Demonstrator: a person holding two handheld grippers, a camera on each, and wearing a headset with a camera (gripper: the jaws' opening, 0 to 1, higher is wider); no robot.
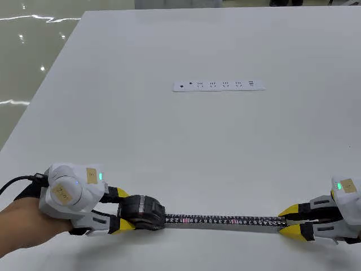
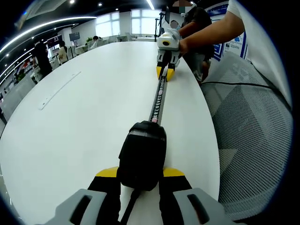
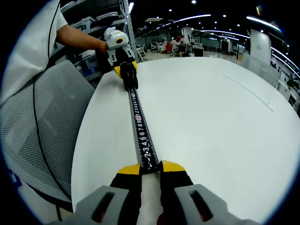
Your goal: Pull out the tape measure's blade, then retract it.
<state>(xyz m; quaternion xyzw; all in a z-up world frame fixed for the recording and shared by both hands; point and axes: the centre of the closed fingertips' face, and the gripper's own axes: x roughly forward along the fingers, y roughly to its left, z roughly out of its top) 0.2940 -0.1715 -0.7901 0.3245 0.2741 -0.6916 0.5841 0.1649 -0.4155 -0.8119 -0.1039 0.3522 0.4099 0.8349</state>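
The black tape measure case (image 1: 141,213) rests on the white table near its front edge, and my left gripper (image 1: 122,210) is shut on it. In the left gripper view the case (image 2: 142,154) sits between the yellow-tipped jaws. The dark numbered blade (image 1: 223,220) runs out flat to the right across the table. My right gripper (image 1: 292,221) is shut on the blade's end. In the right gripper view the blade (image 3: 141,136) stretches away from my right gripper (image 3: 150,166) to the case (image 3: 130,83) held by the other gripper.
A white power strip (image 1: 218,86) lies flat near the middle of the table (image 1: 186,141). A mesh chair (image 3: 42,131) stands beside the table's front edge. Glossy floor lies beyond the table's left edge.
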